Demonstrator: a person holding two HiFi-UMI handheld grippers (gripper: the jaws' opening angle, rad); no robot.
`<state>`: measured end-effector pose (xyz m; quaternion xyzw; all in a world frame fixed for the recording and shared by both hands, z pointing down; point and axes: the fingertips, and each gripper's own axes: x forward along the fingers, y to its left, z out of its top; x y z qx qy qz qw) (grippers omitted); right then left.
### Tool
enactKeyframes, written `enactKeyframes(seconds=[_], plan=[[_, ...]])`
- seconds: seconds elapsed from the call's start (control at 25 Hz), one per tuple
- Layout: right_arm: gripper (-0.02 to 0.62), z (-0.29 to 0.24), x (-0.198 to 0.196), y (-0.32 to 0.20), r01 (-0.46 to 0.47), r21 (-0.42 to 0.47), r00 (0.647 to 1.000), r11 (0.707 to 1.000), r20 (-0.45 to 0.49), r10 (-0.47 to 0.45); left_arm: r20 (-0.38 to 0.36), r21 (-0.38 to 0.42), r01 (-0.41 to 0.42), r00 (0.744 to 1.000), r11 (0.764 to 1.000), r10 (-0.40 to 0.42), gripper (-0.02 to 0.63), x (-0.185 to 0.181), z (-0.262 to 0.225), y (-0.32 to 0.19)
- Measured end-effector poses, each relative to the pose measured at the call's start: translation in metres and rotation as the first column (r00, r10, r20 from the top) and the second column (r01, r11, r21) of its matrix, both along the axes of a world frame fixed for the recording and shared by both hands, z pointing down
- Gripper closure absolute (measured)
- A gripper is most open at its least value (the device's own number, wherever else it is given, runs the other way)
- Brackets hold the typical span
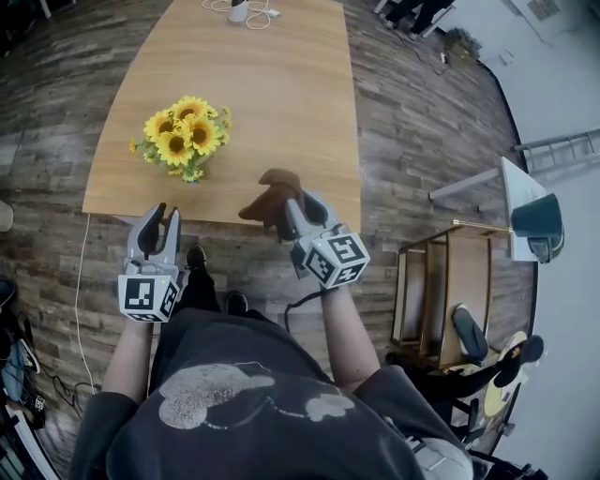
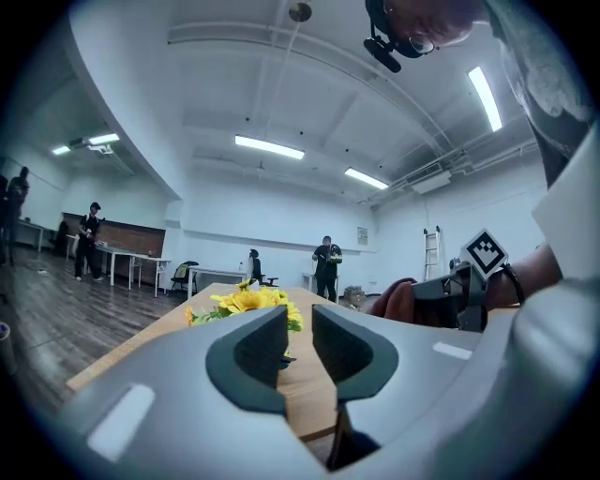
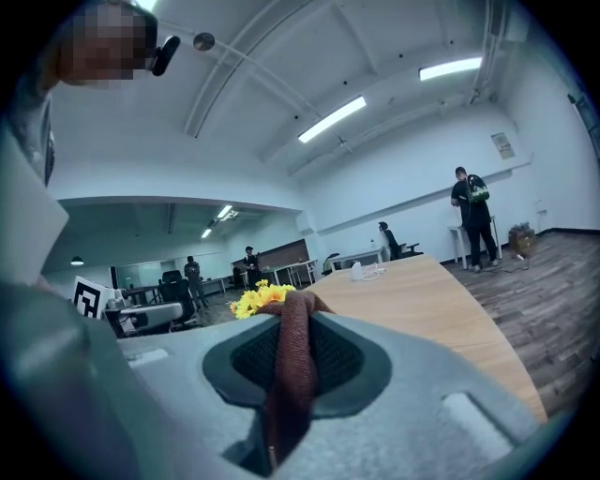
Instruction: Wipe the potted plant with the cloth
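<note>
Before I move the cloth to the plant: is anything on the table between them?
Nothing visible. Only bare table lies between the cloth in the right gripper and the plant. The left gripper is off that path, at the table's near edge.

Open wood across most of the table: to the right of the potted sunflowers and beyond them toward the far end. Sole obstacle on the near half: those sunflowers, close to the left front corner. At the far edge, a white device with its cable. Free passage from the left gripper straight to the blooms. Brown cloth hanging off the right gripper, over the front edge.
</note>
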<state>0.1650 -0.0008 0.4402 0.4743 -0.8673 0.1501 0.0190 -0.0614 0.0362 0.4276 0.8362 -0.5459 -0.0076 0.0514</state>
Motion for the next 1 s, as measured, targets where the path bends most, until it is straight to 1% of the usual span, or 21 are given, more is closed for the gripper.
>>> enactKeyframes(seconds=[0.08, 0.28, 0.4, 0.52, 0.6, 0.76, 1.0], plan=[[0.545, -0.013, -0.001, 0.015, 0.018, 0.024, 0.999, 1.0, 0.031, -0.019, -0.014, 0.006, -0.001, 1.0, 1.0, 0.001, 0.586, 0.006, -0.013, 0.012], [0.545, -0.057, -0.008, 0.048, 0.056, 0.097, 0.988, 0.994, 0.14, -0.07, -0.026, 0.037, -0.044, 0.999, 0.998, 0.045, 0.588, 0.023, -0.056, 0.027], [0.545, -0.075, -0.011, 0.064, 0.06, 0.112, 0.977, 0.992, 0.2, -0.081, -0.055, 0.056, -0.056, 0.997, 0.997, 0.059, 0.588, 0.026, -0.07, 0.034], [0.546, -0.084, -0.017, 0.075, 0.039, 0.11, 0.968, 0.993, 0.244, -0.065, -0.083, 0.057, -0.068, 0.994, 0.996, 0.073, 0.588, 0.018, -0.073, 0.04], [0.545, -0.085, -0.024, 0.08, 0.013, 0.106, 0.97, 0.994, 0.24, -0.039, -0.101, 0.048, -0.077, 0.992, 0.996, 0.081, 0.588, 0.008, -0.07, 0.046], [0.546, -0.083, -0.049, 0.1, -0.049, 0.1, 0.98, 0.994, 0.195, 0.029, -0.112, 0.034, -0.094, 0.989, 0.995, 0.097, 0.588, -0.022, -0.066, 0.071], [0.546, -0.079, -0.093, 0.146, -0.071, 0.089, 0.987, 0.994, 0.152, 0.057, -0.13, 0.03, -0.1, 0.986, 0.995, 0.103, 0.588, -0.066, -0.067, 0.112]])
